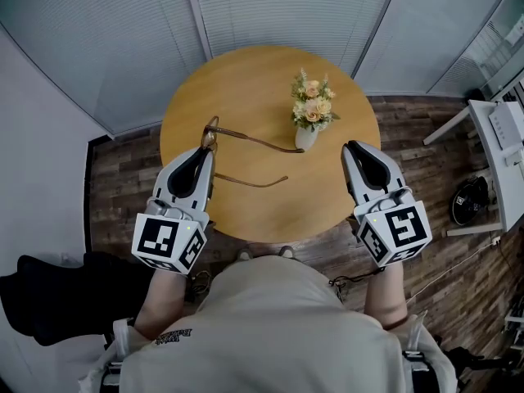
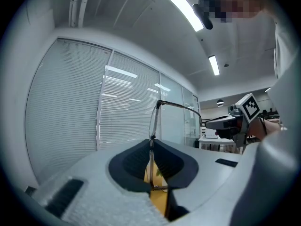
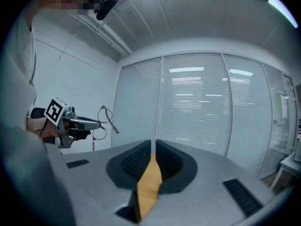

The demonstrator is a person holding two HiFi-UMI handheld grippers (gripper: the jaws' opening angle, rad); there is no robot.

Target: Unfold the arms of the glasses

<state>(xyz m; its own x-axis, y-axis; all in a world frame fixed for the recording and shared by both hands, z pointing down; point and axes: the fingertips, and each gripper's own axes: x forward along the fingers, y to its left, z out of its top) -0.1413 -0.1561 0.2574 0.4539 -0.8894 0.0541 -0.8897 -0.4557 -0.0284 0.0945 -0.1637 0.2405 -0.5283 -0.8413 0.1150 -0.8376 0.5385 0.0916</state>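
The only markings are the black-and-white square patterns on the cubes of my tongs; the print on my shirt (image 1: 176,336) is too small and turned away to read.

My left gripper (image 1: 209,147) pinches the glasses (image 1: 254,140) by the front frame, near the 9 o'clock edge of the round wooden table (image 1: 246,88). Both arms stand open and run out toward 3 o'clock, the far one ending just beside the vase of flowers (image 1: 311,113), which stands toward 2 o'clock of the table's middle. My right gripper (image 1: 350,147) hangs over the 4 o'clock edge, well apart from the glasses.

The left gripper view shows what the head view cannot: the left gripper (image 2: 151,142) has its pads closed on the thin rim, the glasses (image 2: 159,102) rising upright from them, one arm bending off toward 3 o'clock. The right gripper (image 2: 205,125) shows there at 3 o'clock.

In the right gripper view, the right gripper (image 3: 154,145) has its jaws pressed together but for a slit, nothing in it, only table wood below. At 9 o'clock there, the left gripper (image 3: 99,124) holds the glasses (image 3: 109,119) up against the blinds (image 3: 197,112).
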